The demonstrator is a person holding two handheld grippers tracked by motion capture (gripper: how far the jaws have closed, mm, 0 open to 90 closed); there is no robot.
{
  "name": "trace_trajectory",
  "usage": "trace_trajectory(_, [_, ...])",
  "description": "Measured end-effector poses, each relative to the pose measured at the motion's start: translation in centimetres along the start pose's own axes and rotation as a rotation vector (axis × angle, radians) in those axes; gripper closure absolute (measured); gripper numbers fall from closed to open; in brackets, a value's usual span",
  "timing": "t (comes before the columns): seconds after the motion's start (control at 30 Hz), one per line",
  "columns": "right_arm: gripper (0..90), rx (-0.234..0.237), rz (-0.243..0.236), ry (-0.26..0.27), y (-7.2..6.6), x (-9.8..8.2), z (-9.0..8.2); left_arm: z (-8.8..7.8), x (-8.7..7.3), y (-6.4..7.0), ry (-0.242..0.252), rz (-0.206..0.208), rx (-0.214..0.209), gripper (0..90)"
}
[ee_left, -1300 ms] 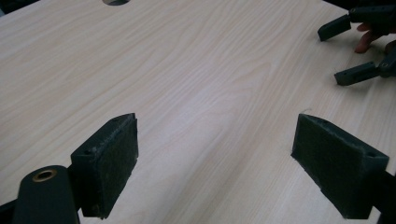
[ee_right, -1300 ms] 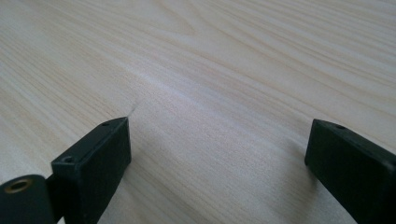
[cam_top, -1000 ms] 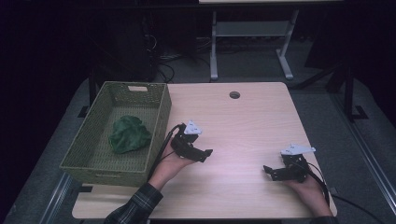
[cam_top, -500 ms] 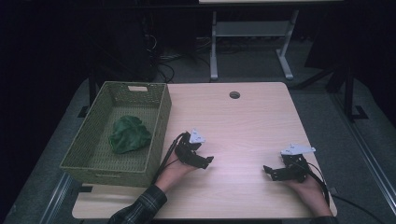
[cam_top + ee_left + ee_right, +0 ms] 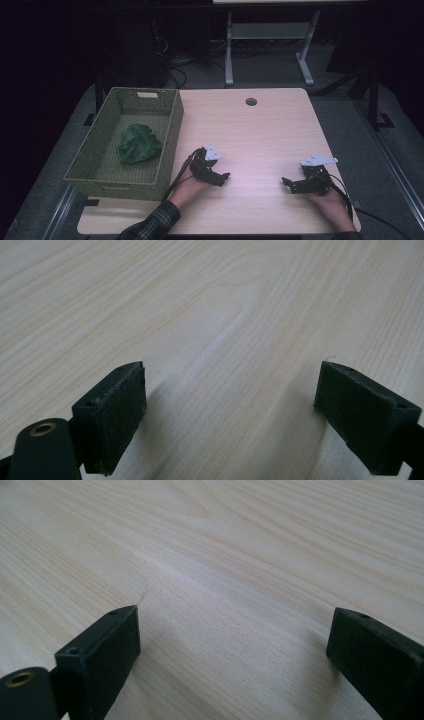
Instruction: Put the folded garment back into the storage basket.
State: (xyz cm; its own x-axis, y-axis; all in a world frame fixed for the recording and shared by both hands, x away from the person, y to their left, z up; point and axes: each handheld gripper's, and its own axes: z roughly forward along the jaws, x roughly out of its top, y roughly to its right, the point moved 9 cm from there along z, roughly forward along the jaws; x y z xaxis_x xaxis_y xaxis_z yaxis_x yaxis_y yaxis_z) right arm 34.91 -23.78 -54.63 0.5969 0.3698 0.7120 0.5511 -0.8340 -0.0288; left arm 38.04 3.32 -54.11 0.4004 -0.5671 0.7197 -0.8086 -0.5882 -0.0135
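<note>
A green crumpled cloth (image 5: 138, 144) lies inside the woven green basket (image 5: 169, 135) at the table's left. My left gripper (image 5: 220, 178) rests low over the wooden table (image 5: 260, 135) just right of the basket's near corner, open and holding nothing. In the left gripper view its jaws stand wide apart above bare wood (image 5: 235, 340). My right gripper (image 5: 289, 185) sits near the front right of the table, open as well. Bare wood (image 5: 240, 580) lies between its jaws in the right gripper view.
A round cable hole (image 5: 251, 101) sits near the table's far edge. Behind the table stand a white metal frame (image 5: 265, 45) and dark equipment with cables (image 5: 165, 50) on the floor. Cables trail from both grippers toward the front edge.
My left gripper has moved toward the front edge and slightly right, away from the basket, lowering to the table. The right gripper has stayed in place.
</note>
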Motion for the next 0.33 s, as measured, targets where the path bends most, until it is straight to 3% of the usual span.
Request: trace_trajectory(0.33, [6.6,0.0,-0.001,0.0,0.0,-0.01,0.0,0.01,-0.05,-0.05,-0.004,-0.009,-0.005,12.5])
